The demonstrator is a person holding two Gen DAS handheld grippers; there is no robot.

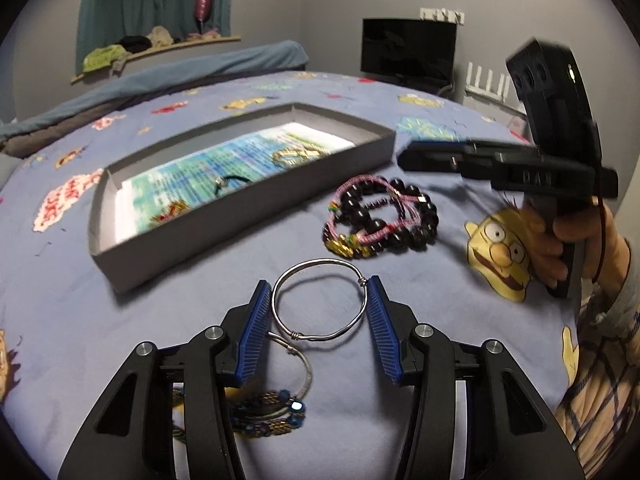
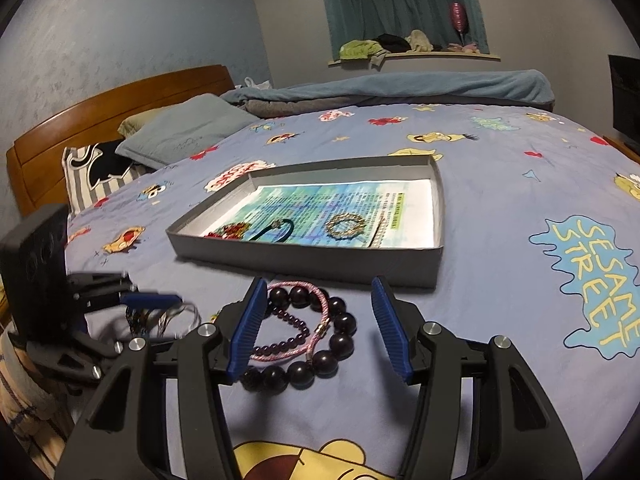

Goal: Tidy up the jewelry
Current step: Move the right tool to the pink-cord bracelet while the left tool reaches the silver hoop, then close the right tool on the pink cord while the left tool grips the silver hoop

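Observation:
My left gripper [image 1: 320, 292] is open, its blue pads either side of a silver wire bangle [image 1: 320, 336] lying on the bedspread. A second silver bangle [image 1: 306, 376] and a blue beaded piece [image 1: 272, 412] lie under the left finger. My right gripper [image 2: 318, 292] is open over a heap of dark bead bracelets [image 2: 340, 344] and a pink cord bracelet [image 2: 316, 334]; the heap also shows in the left wrist view [image 1: 380, 216]. A grey shallow box [image 2: 312, 258] holds a gold bracelet [image 2: 345, 227], a black cord piece [image 2: 276, 230] and a red piece [image 2: 230, 232].
The bed has a blue cartoon bedspread [image 2: 520, 184]. Pillows [image 2: 180, 132] and a wooden headboard [image 2: 100, 112] are at the far left. A rolled blue blanket [image 2: 400, 86] lies at the far edge. A black monitor [image 1: 408, 50] stands beyond the bed.

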